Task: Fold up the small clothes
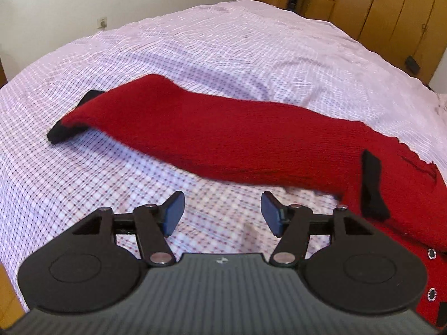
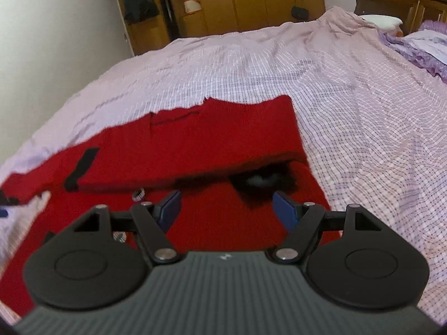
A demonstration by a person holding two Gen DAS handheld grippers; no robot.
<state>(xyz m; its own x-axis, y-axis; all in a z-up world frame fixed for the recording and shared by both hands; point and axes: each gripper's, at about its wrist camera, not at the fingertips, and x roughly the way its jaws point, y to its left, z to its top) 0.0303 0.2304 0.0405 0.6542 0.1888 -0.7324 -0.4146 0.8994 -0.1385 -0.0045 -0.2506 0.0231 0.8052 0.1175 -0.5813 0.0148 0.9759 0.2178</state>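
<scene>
A small red knitted cardigan with black trim lies on the checked bedspread. In the left wrist view its long sleeve stretches across the middle, ending in a black cuff at the left; metal snaps show at the right edge. My left gripper is open just short of the sleeve, with only bedspread between its blue pads. In the right wrist view the cardigan's body lies partly folded, with a black strip at the left and a dark collar patch. My right gripper hovers open over the red fabric, holding nothing.
Wooden wardrobes and a white wall stand beyond the bed. Purple bedding and a pillow lie at the far right in the right wrist view. A wooden bed edge shows at the lower left.
</scene>
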